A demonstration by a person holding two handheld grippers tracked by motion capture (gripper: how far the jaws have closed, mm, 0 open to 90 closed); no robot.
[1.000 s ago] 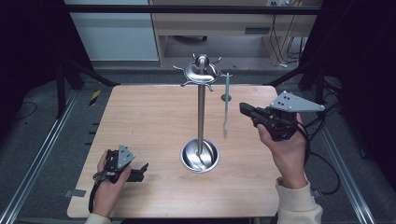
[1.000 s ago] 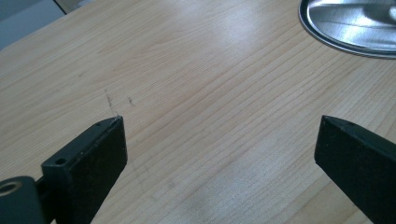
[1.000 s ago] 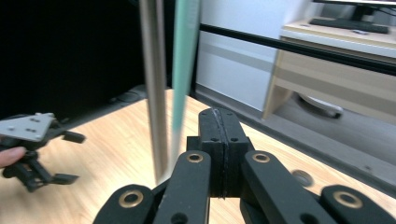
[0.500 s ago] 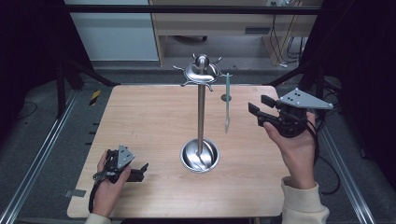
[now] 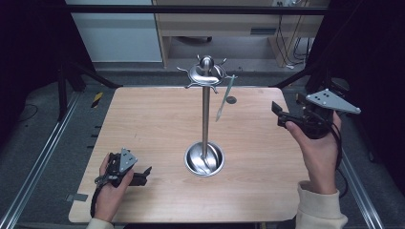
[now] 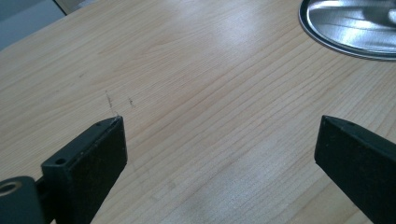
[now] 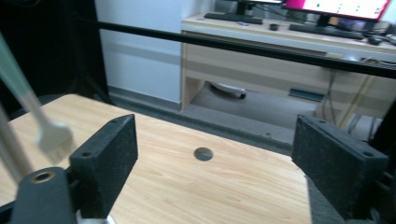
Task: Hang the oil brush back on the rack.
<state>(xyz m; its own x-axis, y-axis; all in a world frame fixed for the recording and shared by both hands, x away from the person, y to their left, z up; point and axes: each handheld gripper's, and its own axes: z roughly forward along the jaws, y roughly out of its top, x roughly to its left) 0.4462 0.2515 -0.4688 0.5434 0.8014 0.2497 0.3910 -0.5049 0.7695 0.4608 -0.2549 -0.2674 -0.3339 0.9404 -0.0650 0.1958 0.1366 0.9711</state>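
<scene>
The right hand-held gripper [image 5: 279, 116] is further toward the right edge of the frame than a second ago, when it sat close against the hanging utensil [image 5: 224, 98], and its jaws have just been opening, with nothing between them now. The utensil, a slim pale-handled piece, dangles from a hook of the metal stand [image 5: 206, 114] just right of the pole, upper centre of the high view, tilted a little and swinging free of any grip. In the right gripper view the jaws stand wide, and the utensil's flat end [image 7: 53, 136] shows at the left edge.

The step in hand looks like a release and retreat after hanging. Doing it well means backing straight away from the stand so a jaw does not clip the utensil and knock it off the hook, and keeping the cable out of the hooks.

The left hand-held gripper [image 5: 143, 175] rests low on the surface [image 5: 143, 124] at lower left, jaws spread over bare wood, with the stand's round base [image 6: 355, 28] at the upper right of its view.

The surface is pale wood with a small round hole [image 5: 231, 99] near its far edge. Beyond it stand a wooden desk [image 7: 261, 46] and dark curtains.
</scene>
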